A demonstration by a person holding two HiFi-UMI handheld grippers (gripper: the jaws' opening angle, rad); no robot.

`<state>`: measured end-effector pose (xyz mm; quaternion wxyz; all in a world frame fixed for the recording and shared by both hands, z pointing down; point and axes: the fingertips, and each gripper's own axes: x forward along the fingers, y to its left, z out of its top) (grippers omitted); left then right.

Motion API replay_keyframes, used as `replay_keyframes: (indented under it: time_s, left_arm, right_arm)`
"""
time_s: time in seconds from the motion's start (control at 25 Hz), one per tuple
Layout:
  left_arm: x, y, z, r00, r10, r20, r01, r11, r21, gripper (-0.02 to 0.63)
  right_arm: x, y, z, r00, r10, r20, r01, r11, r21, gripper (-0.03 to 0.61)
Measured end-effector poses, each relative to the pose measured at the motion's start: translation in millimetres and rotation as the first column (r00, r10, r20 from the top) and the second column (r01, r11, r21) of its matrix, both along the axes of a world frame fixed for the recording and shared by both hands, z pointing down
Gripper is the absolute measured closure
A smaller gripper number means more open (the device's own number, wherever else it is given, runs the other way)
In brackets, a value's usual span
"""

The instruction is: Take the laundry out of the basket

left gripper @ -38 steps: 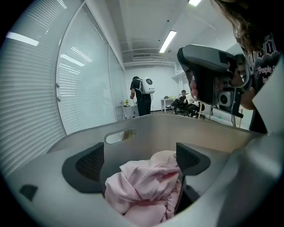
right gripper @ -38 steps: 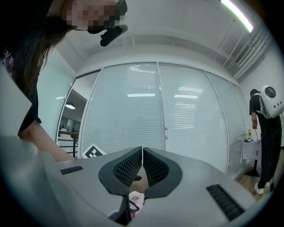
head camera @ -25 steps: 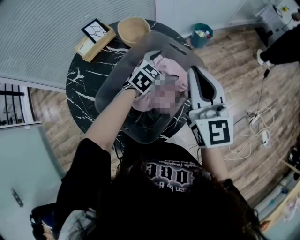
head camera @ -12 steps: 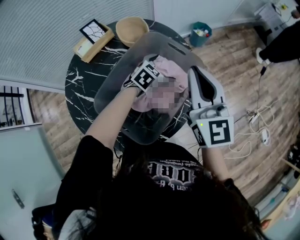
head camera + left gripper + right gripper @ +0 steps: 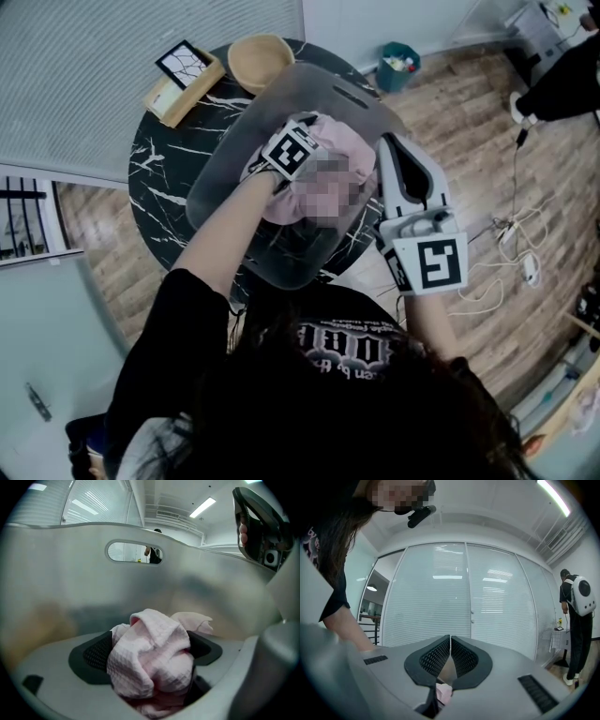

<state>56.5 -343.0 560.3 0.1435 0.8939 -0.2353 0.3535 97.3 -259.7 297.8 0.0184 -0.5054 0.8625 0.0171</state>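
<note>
- Your left claw (image 5: 151, 656) is down inside the grey laundry basket (image 5: 347, 94); its jaws are closing, the pads still wide apart, with the pink waffle-weave cloth (image 5: 140, 663) bunched between them and lying against both pads
- The cloth rises in a crumpled heap above the pads; one loose corner pokes out to the right, towards the basket's far wall
- From the head view, the rest of the pink laundry lies in the middle of the basket, just beyond your left claw's marker cube (image 5: 288, 155)
- Your right claw (image 5: 450, 641) is clenched, tips touching; a small pink scrap sits at the root of its jaws, possibly a bit of the laundry, though the view is too tight to be sure
- That right claw hangs at the basket's right rim, outside the heap, its camera looking up at a wall of white blinds
- The basket stands on the round black marble worktop (image 5: 159, 159); a wooden bowl (image 5: 262, 58) and a wooden tray (image 5: 187, 80) holding a framed picture sit on the worktop behind the basket
- A teal bin (image 5: 398, 67) stands on the wooden floor beyond the worktop
</note>
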Motion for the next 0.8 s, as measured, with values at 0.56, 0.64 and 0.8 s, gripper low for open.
replay_keyframes:
  time_s: [0.56, 0.64, 0.8]
  left_arm:
    - [10, 14, 13, 0.996, 0.074, 0.041, -0.071, 0.995, -0.064, 0.393]
    - [11, 15, 13, 0.996, 0.072, 0.044, -0.070, 0.996, -0.060, 0.406]
    - [11, 15, 12, 0.995, 0.072, 0.067, -0.070, 0.997, -0.024, 0.452]
  right_arm:
    - [8, 6, 0, 1.000, 0.023, 0.001, -0.023, 1.000, 0.006, 0.549]
    - [8, 7, -1, 1.000, 0.023, -0.001, -0.023, 1.000, 0.013, 0.549]
    - [7, 10, -1, 1.000, 0.021, -0.010, -0.020, 1.000, 0.013, 0.549]
